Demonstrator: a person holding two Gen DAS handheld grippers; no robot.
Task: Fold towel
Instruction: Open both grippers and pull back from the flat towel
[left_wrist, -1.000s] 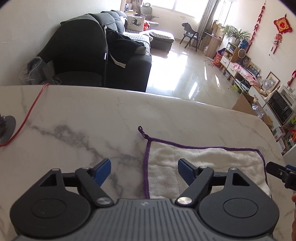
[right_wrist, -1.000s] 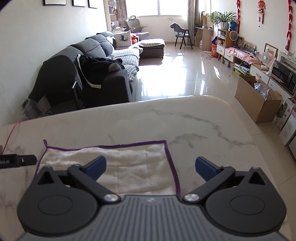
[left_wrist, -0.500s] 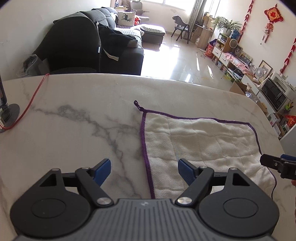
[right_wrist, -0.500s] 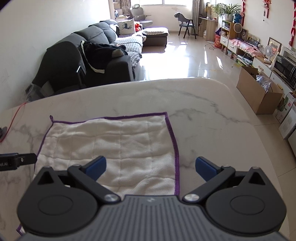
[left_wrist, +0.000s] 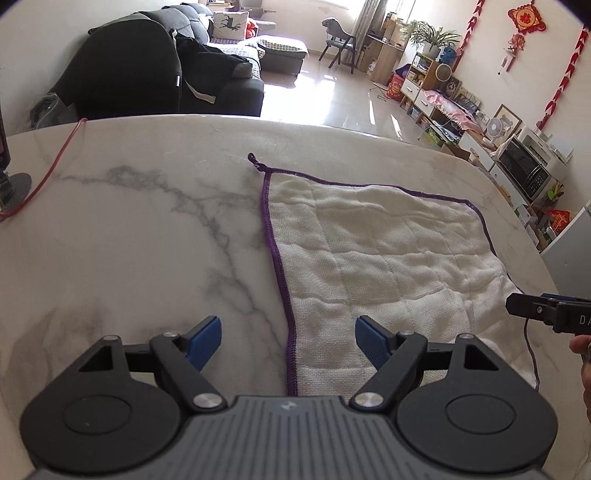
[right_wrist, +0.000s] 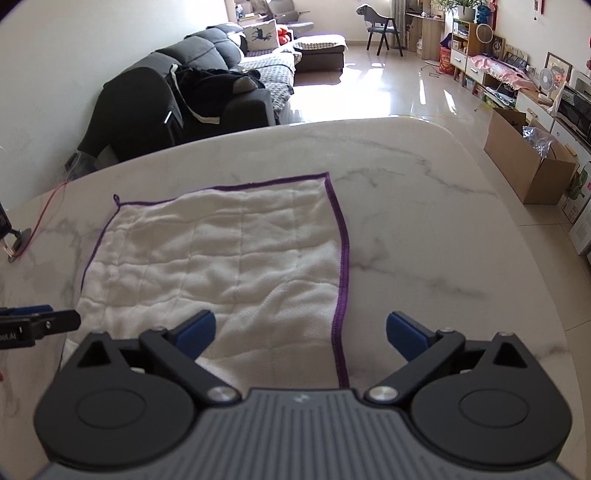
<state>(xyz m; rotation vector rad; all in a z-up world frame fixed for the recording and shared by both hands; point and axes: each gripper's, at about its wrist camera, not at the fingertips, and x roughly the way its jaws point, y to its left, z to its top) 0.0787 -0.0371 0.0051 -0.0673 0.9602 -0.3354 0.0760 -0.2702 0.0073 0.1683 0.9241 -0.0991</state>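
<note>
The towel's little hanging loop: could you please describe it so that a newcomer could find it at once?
On the white marble table lies a flat white towel with purple-stitched edging. Follow that edging to its far left corner, on the sofa side. There a small purple thread loop pokes out onto bare marble, which no other visible corner does.

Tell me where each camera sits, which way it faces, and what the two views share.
Left wrist view: sits on the left tongs, looking forward and down over the towel, straddling its left purple edge; its own open blue-tipped fingers show, and the right tongs' tip and a bit of hand enter at right.
Right wrist view: sits on the right tongs, looking forward and down, straddling the towel's right purple edge; its open fingers show, and the left tongs' tip enters at left.
Shared: the towel, the marble table, the sofa beyond.
</note>
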